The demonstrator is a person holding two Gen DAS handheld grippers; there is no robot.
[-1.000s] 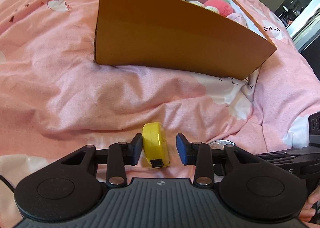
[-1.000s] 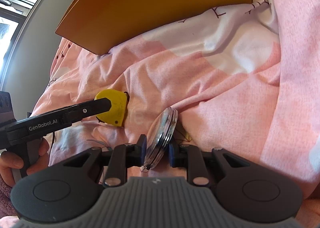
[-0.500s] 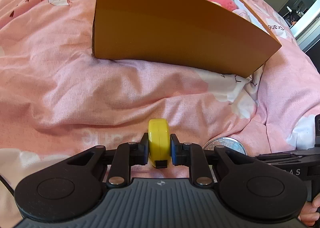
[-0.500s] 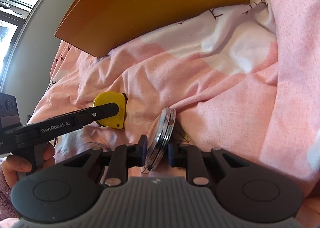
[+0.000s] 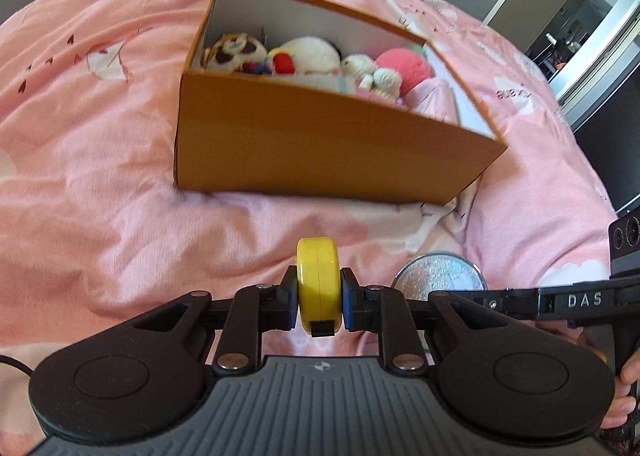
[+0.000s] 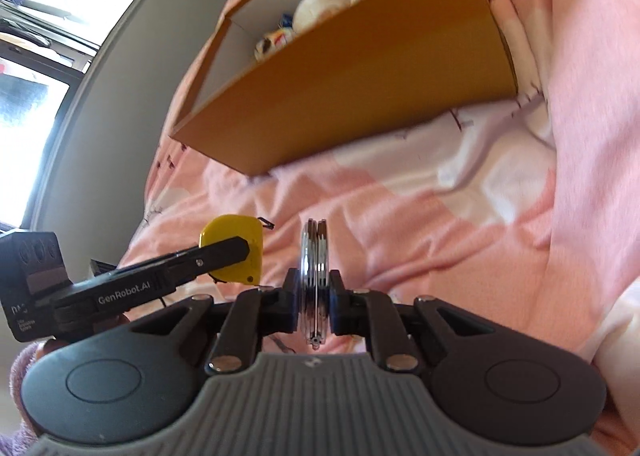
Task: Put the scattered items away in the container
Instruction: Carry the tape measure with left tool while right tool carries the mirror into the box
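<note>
Left wrist view: a yellow tape measure is clamped edge-on by the left gripper, held above the pink blanket on the near side of the cardboard box. Over on the right, a round silver compact is pinched tight by the right gripper, also clear of the bedding. Plush toys are seen piled inside the box.

Right gripper pinches a round compact mirror edge-on above pink bedding.
</note>
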